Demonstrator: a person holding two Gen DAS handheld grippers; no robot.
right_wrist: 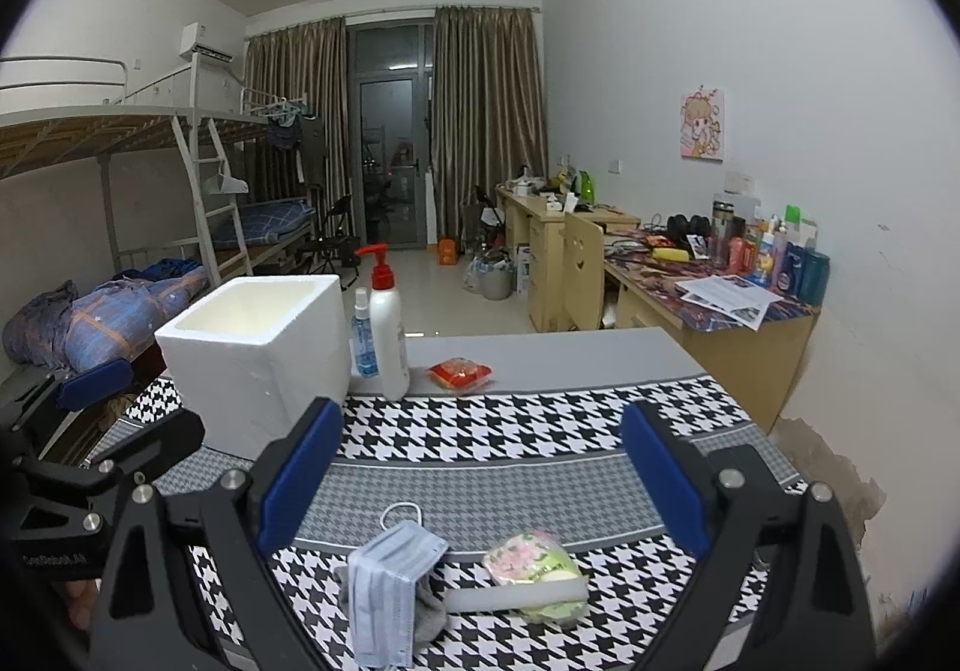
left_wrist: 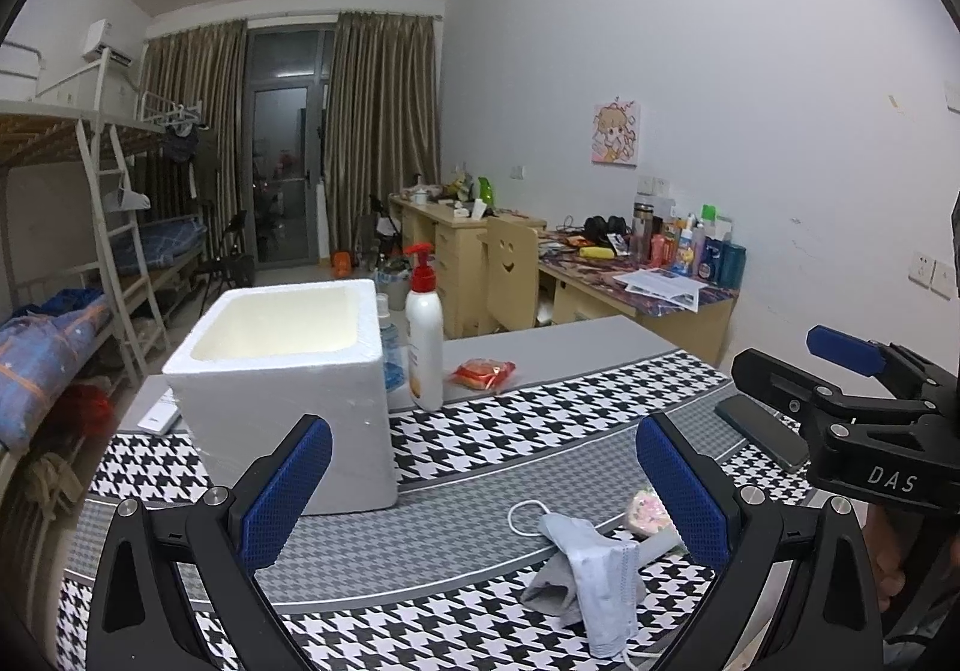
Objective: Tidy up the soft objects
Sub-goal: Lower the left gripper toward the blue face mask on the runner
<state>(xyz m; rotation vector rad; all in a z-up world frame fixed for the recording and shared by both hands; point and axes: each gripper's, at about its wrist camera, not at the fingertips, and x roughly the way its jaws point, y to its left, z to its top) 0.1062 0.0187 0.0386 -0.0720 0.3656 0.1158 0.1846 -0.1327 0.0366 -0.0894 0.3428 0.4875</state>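
Observation:
A folded pale blue face mask [left_wrist: 600,581] [right_wrist: 390,593] lies on a grey cloth on the houndstooth table cover, near the front. Beside it are a white foam strip [right_wrist: 516,593] and a pink-and-green floral soft packet [right_wrist: 534,563] [left_wrist: 648,515]. A white foam box [left_wrist: 288,365] [right_wrist: 252,353] stands open-topped at the left. My left gripper [left_wrist: 480,485] is open above the table, the mask between its fingers' lines. My right gripper [right_wrist: 480,473] is open above the mask and packet. Each gripper shows at the edge of the other's view.
A white pump bottle with a red top [left_wrist: 423,329] [right_wrist: 387,323] and a small blue spray bottle [right_wrist: 363,335] stand right of the box. A red packet [left_wrist: 483,374] [right_wrist: 459,374] lies behind. A dark phone [left_wrist: 762,431] lies at the right. Desks and bunk beds are behind.

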